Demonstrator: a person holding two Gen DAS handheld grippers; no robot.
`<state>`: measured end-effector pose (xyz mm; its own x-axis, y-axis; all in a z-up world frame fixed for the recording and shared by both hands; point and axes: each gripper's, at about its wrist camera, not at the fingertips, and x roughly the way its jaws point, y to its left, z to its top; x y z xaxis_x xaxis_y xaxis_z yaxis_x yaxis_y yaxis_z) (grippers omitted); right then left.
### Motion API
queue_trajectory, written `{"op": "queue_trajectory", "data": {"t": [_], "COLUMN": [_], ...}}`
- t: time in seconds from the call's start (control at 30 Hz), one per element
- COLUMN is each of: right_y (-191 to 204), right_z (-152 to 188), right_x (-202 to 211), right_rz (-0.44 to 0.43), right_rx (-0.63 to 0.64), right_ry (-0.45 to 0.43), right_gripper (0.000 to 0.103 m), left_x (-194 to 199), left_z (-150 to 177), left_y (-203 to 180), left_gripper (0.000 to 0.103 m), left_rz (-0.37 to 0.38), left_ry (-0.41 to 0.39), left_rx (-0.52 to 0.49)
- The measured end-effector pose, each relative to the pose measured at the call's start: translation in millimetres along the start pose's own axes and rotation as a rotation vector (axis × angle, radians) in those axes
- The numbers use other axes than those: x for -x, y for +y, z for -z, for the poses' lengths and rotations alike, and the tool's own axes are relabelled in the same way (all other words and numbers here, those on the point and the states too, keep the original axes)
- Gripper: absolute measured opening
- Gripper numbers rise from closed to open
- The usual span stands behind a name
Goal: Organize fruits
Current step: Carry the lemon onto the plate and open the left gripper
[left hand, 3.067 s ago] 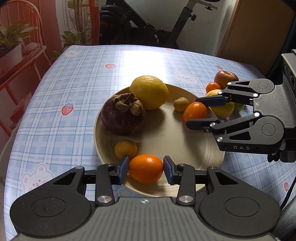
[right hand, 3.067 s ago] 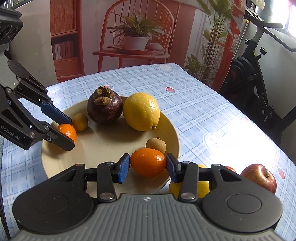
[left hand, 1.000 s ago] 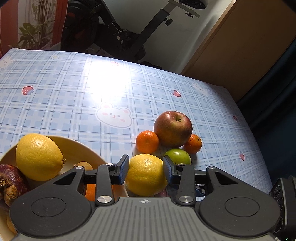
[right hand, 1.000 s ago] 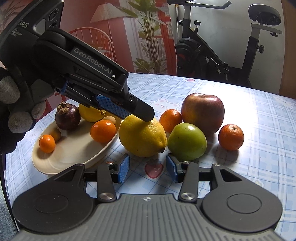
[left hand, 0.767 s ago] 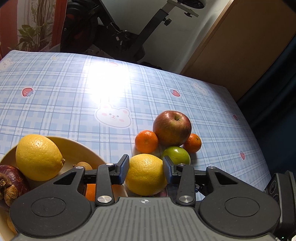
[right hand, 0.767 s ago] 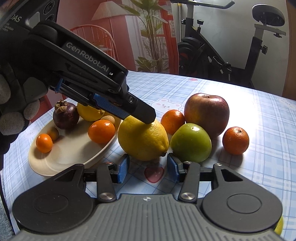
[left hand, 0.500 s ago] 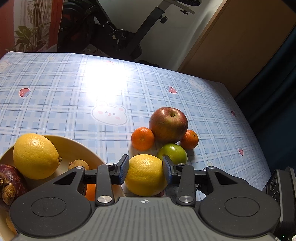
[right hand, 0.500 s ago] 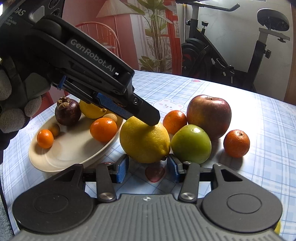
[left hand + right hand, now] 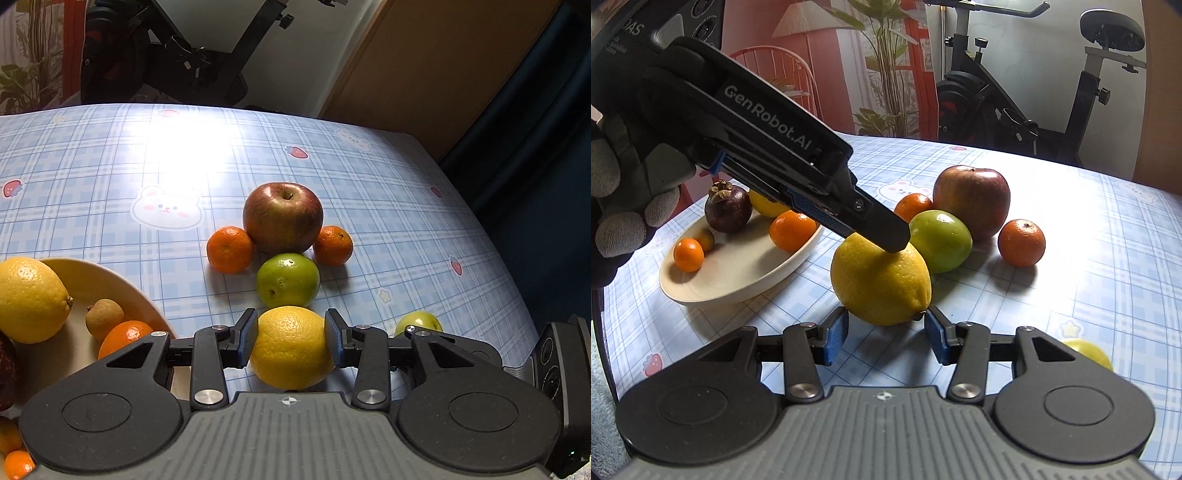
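My left gripper (image 9: pixel 291 338) is shut on a yellow lemon (image 9: pixel 291 347), which also shows in the right wrist view (image 9: pixel 881 280), lifted a little above the table beside the cream plate (image 9: pixel 738 273). Behind it lie a green apple (image 9: pixel 288 279), a red apple (image 9: pixel 283 216) and two mandarins (image 9: pixel 229 249) (image 9: pixel 332 245). The plate holds another lemon (image 9: pixel 31 299), a mangosteen (image 9: pixel 728 207), oranges and a longan (image 9: pixel 104 318). My right gripper (image 9: pixel 884 334) is open and empty, just in front of the held lemon.
A small green fruit (image 9: pixel 419 321) lies on the blue checked tablecloth (image 9: pixel 110 184) near my right gripper. The table's right edge (image 9: pixel 491 236) drops off to a dark floor. An exercise bike (image 9: pixel 1034 99) stands behind the table.
The left gripper moved from the orange on the plate to the lemon and closed on it; it has now lifted slightly. The right gripper let go of its orange and backed off.
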<state>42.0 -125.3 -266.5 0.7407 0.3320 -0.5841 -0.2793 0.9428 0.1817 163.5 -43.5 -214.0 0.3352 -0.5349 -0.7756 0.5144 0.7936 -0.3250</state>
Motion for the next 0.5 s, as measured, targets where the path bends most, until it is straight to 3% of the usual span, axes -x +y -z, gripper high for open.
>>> {"op": "queue_trajectory", "data": {"t": [0.27,0.5], "right_y": [3,26], "right_z": [-5,-27], "right_x": [7,9], "right_rz": [-0.013,-0.065], "right_rx": [-0.003,0.066], "right_ry": [-0.016,-0.034], "right_gripper": [0.049,0.049], "left_x": [13,54], "left_z": [1,3], "left_y": [-3,12], "left_gripper": [0.042,0.042], "left_rz": [-0.003,-0.022], "left_ry": [-0.024,-0.073], "left_rx": [-0.012,0.011]}}
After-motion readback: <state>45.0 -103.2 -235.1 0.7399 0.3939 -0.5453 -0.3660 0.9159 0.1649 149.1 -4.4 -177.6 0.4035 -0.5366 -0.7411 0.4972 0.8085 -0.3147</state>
